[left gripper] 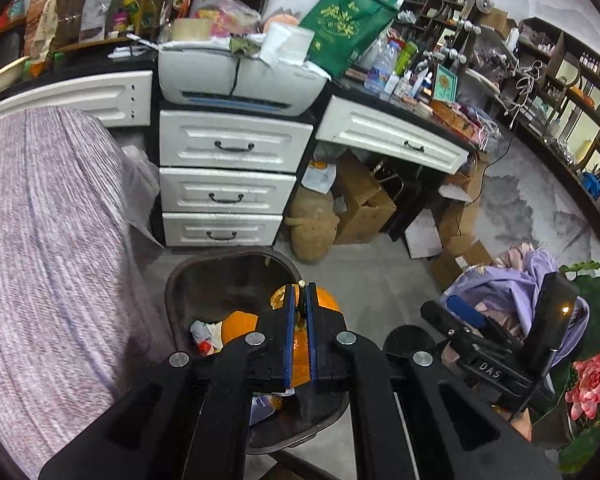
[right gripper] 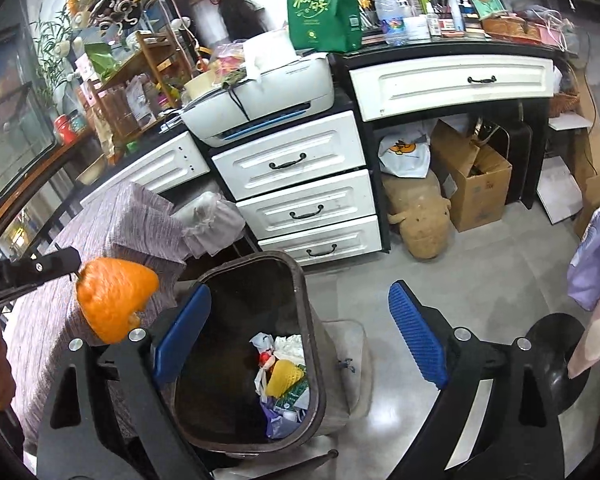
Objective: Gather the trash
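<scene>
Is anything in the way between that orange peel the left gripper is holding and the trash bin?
Nothing visible. The left gripper is shut on the orange peel, which hangs above the bin, by its rim. The bin's mouth is open, no lid, with trash only at the bottom. The right gripper is open and holds nothing.

The orange peel (right gripper: 114, 298) is a large, curved, pitted piece, clamped in the closed left hand-held gripper (left gripper: 299, 292) and suspended beside the bin rim. The trash bin (right gripper: 304, 280) is dark brown, open-topped and upright on the floor. It contains crumpled paper, wrappers and a yellow foam net (right gripper: 284, 376).
</scene>
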The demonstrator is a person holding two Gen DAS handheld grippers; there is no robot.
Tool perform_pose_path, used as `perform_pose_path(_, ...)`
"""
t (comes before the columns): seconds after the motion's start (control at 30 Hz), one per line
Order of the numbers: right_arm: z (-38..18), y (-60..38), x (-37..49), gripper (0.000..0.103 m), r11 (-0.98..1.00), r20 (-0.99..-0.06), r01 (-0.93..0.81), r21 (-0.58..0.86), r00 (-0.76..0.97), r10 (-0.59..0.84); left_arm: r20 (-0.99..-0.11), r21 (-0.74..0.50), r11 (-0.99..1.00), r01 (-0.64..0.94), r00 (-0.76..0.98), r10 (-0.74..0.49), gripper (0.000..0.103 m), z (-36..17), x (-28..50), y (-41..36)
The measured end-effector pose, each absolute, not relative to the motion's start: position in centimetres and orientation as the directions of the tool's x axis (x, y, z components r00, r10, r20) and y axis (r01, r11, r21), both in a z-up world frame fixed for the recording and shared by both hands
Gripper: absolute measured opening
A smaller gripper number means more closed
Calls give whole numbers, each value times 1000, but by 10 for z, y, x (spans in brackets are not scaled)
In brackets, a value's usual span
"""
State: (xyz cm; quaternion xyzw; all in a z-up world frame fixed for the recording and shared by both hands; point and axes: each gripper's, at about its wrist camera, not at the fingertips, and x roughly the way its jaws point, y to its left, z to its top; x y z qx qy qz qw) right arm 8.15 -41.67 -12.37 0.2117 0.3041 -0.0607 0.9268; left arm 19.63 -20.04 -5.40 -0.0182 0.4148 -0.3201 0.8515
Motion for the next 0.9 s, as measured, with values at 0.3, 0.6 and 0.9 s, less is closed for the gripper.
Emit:
perform_pose_path(0.3,-138,-421,81,89,888,-613,259,381,790,33,-759,-265,813,518,408,-507,6,-89,210,-220)
perform_pose_path(0.6,-139,-417,77,89,886,-607,246,393,793,50,-798,-229,817,529,378,-469,32,-120,219,-231)
perform_pose_path(0.9,-133,-416,71,89,883,-588,250,397,808,36,-715,-204,824,528,495,-494,91,-99,191,-214)
